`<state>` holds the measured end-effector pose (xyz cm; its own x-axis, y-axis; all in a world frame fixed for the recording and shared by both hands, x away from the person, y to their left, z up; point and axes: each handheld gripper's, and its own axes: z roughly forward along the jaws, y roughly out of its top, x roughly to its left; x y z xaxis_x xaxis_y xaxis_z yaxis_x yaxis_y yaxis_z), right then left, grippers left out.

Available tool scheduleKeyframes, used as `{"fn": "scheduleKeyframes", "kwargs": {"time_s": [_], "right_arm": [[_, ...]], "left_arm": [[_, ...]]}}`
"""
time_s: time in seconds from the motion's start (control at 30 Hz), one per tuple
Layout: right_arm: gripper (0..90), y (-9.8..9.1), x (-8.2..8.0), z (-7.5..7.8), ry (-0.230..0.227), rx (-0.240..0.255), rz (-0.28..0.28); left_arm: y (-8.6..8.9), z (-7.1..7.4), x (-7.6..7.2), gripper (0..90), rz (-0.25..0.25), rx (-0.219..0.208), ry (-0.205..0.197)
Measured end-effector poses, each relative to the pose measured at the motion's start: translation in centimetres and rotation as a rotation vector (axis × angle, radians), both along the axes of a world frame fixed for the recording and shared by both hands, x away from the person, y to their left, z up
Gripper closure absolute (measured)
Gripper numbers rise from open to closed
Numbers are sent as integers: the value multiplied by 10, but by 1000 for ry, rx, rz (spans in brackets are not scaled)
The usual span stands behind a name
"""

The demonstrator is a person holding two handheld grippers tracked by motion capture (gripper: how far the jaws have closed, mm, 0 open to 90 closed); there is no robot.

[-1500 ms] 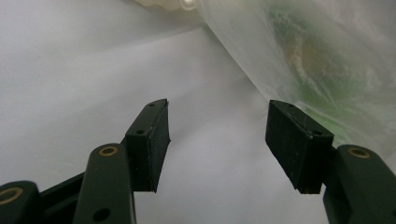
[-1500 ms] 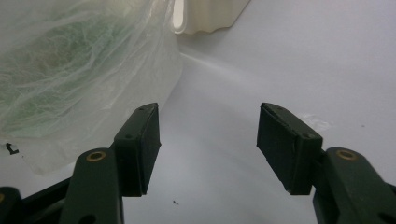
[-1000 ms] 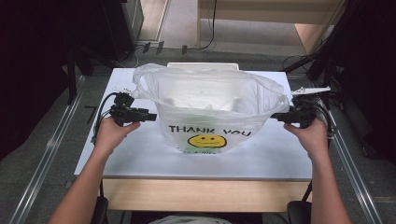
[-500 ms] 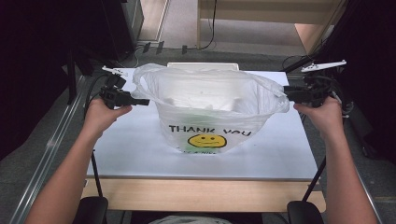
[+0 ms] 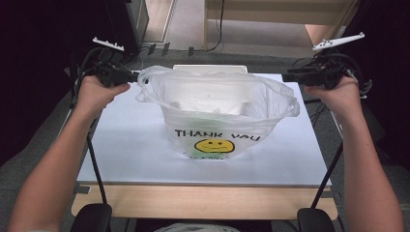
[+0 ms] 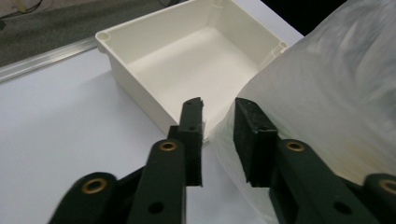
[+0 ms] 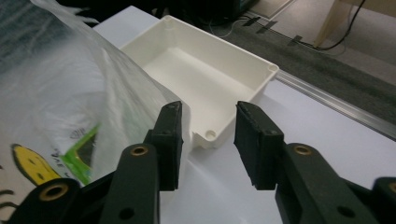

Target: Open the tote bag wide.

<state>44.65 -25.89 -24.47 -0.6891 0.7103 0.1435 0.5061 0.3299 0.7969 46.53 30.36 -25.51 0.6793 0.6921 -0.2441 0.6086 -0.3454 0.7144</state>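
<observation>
"Left gripper view first: where do we stand with our left gripper (image 6: 219,112)?"

"Its jaws have just been closing, but we see a gap between the pads. The rim of the plastic bag (image 6: 336,84) lies against the right-hand jaw and reaches a little way into the gap, and neither pad presses on it. So we hold nothing there."

"And our right gripper (image 7: 209,112)?"

"It is much the same in the right gripper view. It has been closing too and stands partly open, with the bag's film (image 7: 56,84) brushing one jaw and bare table between the pads. We have no grip on that side either."

"Why do we come in from both sides?"

"We judge it is to pinch the two handles and pull the mouth open, or lift. In the high view the THANK YOU bag (image 5: 217,116) stands upright in the middle of the white table (image 5: 130,145), with a gripper at each end of its rim."

"Is anything in our way?"

"An empty white box (image 6: 140,93) sits just behind the bag, close to both sets of jaws. A careless closing could catch its wall instead of the film."
</observation>
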Motion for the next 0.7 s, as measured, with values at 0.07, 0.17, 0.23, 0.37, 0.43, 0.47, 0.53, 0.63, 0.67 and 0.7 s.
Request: {"fn": "scheduleKeyframes", "kwargs": {"time_s": [0.07, 0.17, 0.23, 0.37, 0.43, 0.47, 0.53, 0.63, 0.67, 0.7], "right_arm": [[687, 9, 1, 11, 2, 6, 24], [730, 15, 2, 18, 11, 21, 46], [793, 21, 3, 26, 17, 37, 61], [863, 36, 3, 37, 30, 53, 109], [900, 45, 2, 42, 18, 47, 133], [900, 53, 1, 45, -13, 40, 148], [900, 57, 0, 47, -19, 34, 157], [900, 69, -3, 51, -42, 59, 185], [900, 74, -4, 53, -41, 43, 188], [900, 78, -4, 54, -51, 18, 188]], "left_arm": [[-4, 11, 1, 842, -16, 21, -10], [-11, 31, 4, 884, -40, 25, -26], [-14, 42, 5, 900, -53, 20, -33], [-30, 64, 3, 900, -93, 36, -65], [-39, 73, -1, 900, -122, 20, -76], [-43, 76, -2, 900, -132, 5, -77], [-54, 79, -4, 900, -151, 34, -92], [-68, 83, -5, 900, -181, 48, -85], [-74, 85, -6, 900, -190, 39, -78], [-77, 86, -6, 900, -198, 35, -76]]}}
